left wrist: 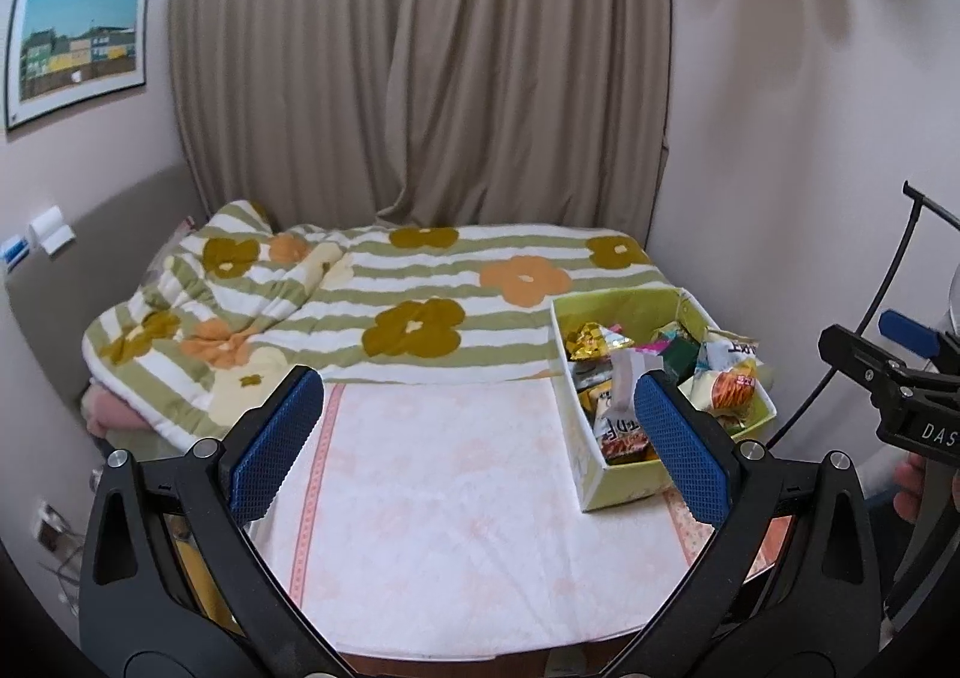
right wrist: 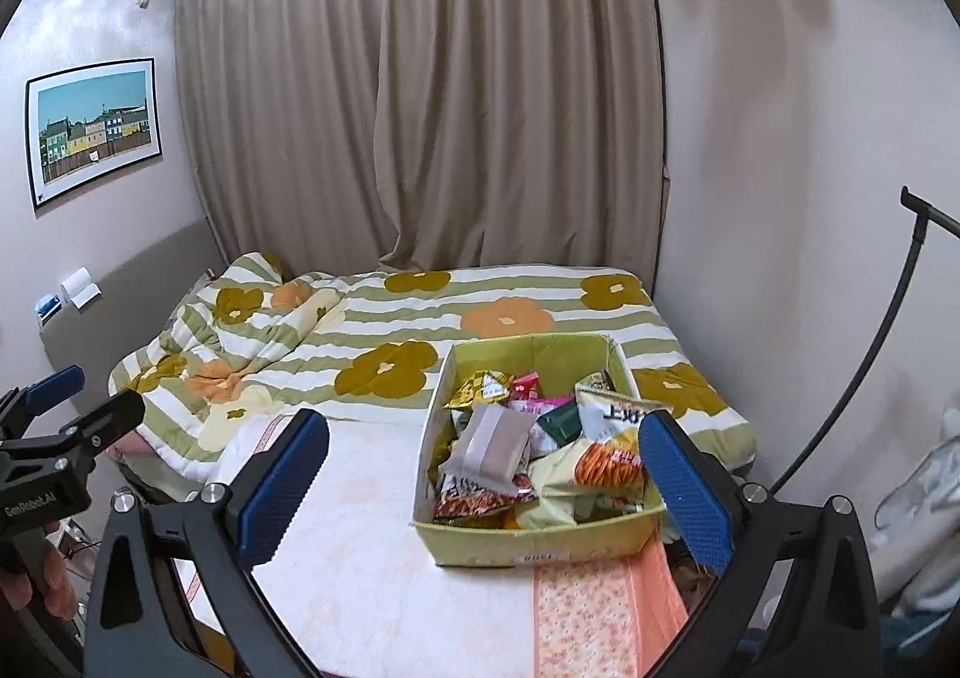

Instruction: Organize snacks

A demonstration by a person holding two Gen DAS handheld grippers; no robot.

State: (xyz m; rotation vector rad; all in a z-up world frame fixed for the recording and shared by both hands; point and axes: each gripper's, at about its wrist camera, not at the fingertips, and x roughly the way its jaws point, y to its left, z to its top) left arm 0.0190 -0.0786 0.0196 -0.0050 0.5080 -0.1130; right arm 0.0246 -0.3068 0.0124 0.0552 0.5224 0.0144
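Both jaws released, nothing held. Snack box (right wrist: 534, 540) sits at the bed's (right wrist: 360, 588) right edge, long axis running away from the cameras. Right gripper (right wrist: 480, 498) is nearer, box ahead-right; left gripper (left wrist: 480, 438) sits farther left.

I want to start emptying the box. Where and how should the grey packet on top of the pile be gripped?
Take the grey packet with the right claw, coming down from above. It lies tilted on top of the other snacks in the box, with nothing over it. Pinch across its narrow width near the raised upper end, probably the freest part; its lower end rests against other packets.
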